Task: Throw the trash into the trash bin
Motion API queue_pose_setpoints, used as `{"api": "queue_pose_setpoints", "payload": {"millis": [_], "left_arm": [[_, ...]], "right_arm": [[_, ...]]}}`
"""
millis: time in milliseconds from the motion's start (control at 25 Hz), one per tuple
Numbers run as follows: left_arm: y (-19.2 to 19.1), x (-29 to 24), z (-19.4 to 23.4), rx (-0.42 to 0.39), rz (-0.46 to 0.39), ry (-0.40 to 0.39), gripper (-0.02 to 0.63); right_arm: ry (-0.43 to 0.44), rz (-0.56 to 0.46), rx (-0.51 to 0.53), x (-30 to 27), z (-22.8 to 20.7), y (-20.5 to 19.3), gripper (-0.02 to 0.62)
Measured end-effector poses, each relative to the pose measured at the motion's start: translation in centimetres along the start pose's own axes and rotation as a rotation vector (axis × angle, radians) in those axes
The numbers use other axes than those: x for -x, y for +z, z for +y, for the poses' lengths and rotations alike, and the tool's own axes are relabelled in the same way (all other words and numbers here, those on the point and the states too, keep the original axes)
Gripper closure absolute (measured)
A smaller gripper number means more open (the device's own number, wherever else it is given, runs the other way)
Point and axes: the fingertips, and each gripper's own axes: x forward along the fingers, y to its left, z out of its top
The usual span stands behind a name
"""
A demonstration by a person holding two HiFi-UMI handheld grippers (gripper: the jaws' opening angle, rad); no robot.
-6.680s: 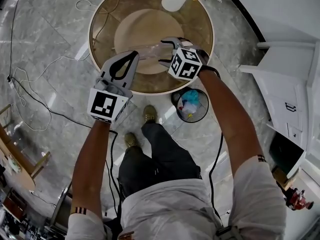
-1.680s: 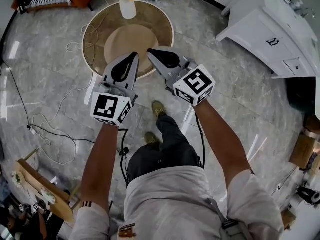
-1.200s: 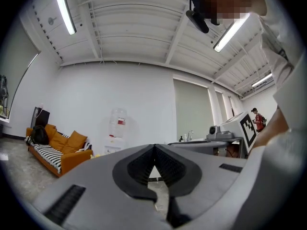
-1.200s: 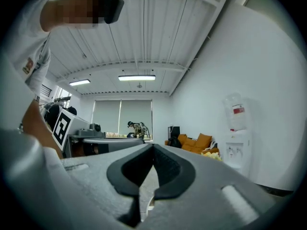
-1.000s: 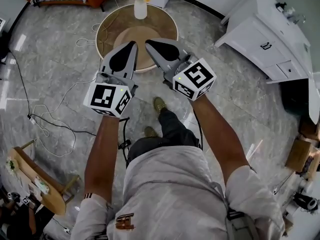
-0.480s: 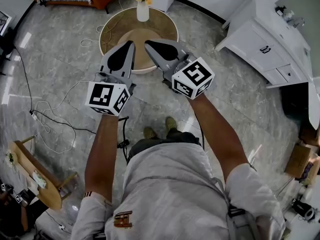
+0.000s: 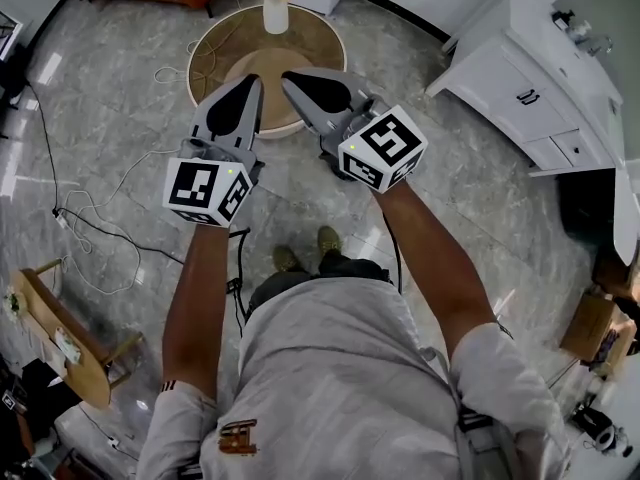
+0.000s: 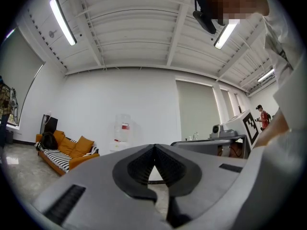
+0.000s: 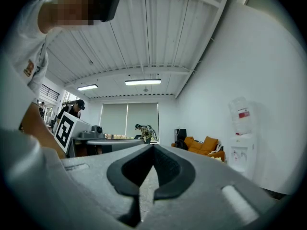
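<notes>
In the head view my left gripper (image 7: 253, 78) and right gripper (image 7: 288, 75) are held side by side, level, in front of the person's chest. They point toward a round wooden table (image 7: 215, 53) with a white vase of flowers (image 7: 275, 13). Both are shut, and the two gripper views show their tips meeting with nothing between them: left gripper (image 8: 153, 146), right gripper (image 9: 152, 146). No trash and no trash bin shows in any view.
A white cabinet (image 7: 520, 78) stands at the right. Cables (image 7: 90, 228) trail over the marble floor at the left, near a wooden stand (image 7: 50, 338). An orange sofa (image 8: 67, 155) and a water dispenser (image 9: 242, 138) line the walls. A person (image 9: 76, 107) stands far off.
The person has stepped back from the round table, which now sits farther off and higher in the head view. Both grippers rose slightly together and stayed shut. The bin seen earliest is out of view.
</notes>
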Motion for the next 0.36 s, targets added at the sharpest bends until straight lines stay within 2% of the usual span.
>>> {"api": "queue_pose_setpoints", "payload": {"millis": [360], "left_arm": [[0.28,-0.64,-0.85,-0.010,0.000,0.001,0.607]], "right_arm": [[0.006,-0.003,-0.004,0.89,-0.60,0.11,0.595]]}}
